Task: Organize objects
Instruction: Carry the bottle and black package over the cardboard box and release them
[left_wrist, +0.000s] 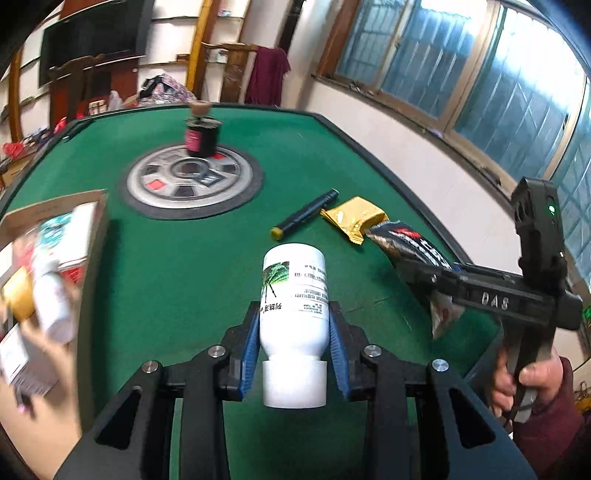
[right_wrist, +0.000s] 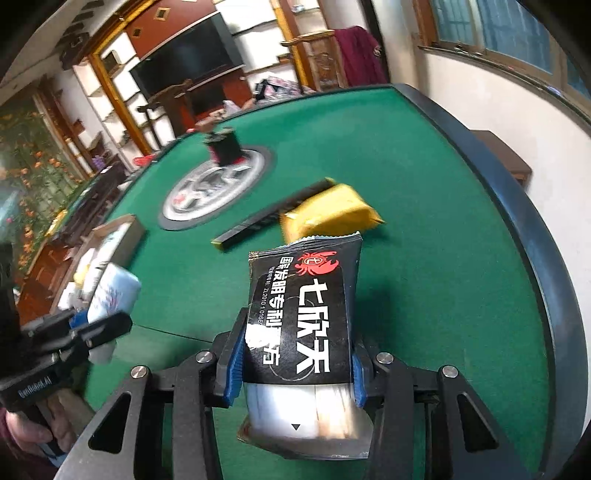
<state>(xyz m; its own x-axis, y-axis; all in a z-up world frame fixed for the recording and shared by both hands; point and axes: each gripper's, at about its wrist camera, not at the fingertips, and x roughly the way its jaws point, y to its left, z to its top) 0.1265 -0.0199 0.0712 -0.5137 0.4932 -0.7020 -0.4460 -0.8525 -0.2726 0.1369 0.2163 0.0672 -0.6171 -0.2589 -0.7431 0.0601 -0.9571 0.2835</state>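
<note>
My left gripper (left_wrist: 294, 325) is shut on a white plastic bottle (left_wrist: 294, 295), held above the green table with its cap toward the camera. It also shows in the right wrist view (right_wrist: 114, 291). My right gripper (right_wrist: 297, 354) is shut on a black sachet (right_wrist: 303, 314) with a red crab logo; the sachet also shows in the left wrist view (left_wrist: 410, 247). On the table lie a dark pen (left_wrist: 306, 214) with a yellow end and a gold packet (left_wrist: 354, 218), side by side. A cardboard box (left_wrist: 51, 236) holding several items sits at the left.
A round silver hub (left_wrist: 192, 177) sits in the middle of the green table (left_wrist: 184, 266), with a dark jar (left_wrist: 201, 134) on it. The table's raised dark rim (right_wrist: 535, 240) runs along the right. A wall and windows lie beyond it.
</note>
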